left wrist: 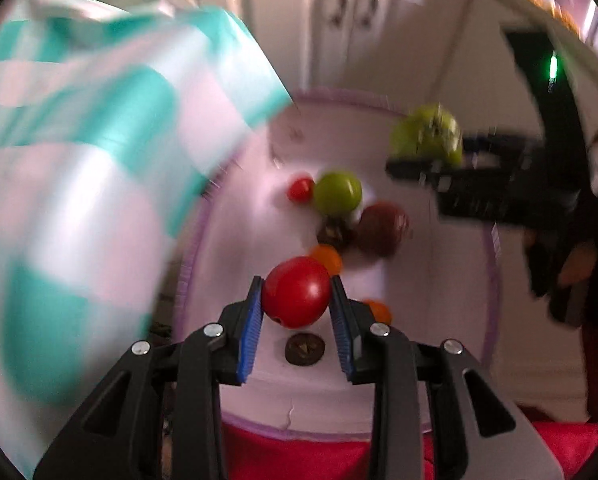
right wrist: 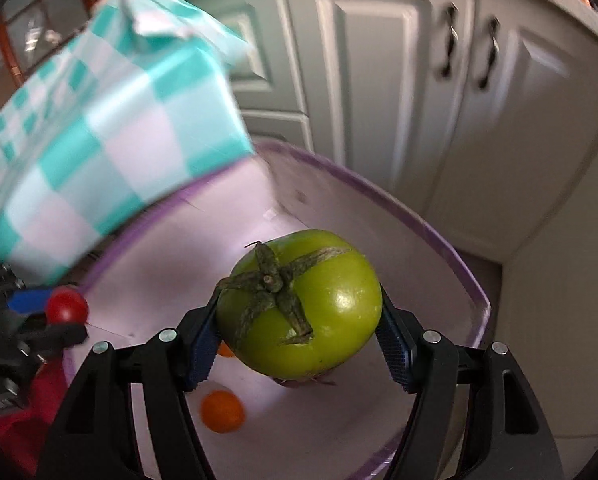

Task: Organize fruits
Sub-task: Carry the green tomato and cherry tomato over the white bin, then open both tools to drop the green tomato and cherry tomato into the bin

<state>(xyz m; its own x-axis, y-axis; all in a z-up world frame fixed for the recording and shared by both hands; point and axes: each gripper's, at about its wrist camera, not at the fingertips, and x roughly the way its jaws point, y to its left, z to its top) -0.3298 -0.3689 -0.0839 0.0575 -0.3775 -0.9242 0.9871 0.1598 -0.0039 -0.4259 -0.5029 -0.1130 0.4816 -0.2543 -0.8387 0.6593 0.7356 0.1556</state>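
Both grippers hang over the white bin with the purple rim, each loaded. In the left wrist view, we see the left gripper clamped on a red tomato, its blue pads pressed against the fruit's two sides. In the right wrist view, the right gripper holds a green tomato at about half spread, with the calyx facing the camera.

The relation that matters is vertical. The bin floor lies directly beyond each fruit, so we judge a release would drop it among the fruit already inside. From the left gripper, the right one stands at 2 o'clock, farther across the bin.

Motion blur softens the teal-checked box at 10 o'clock. The two dark fruits on the floor cannot be identified, and the bin's near wall is cut off.
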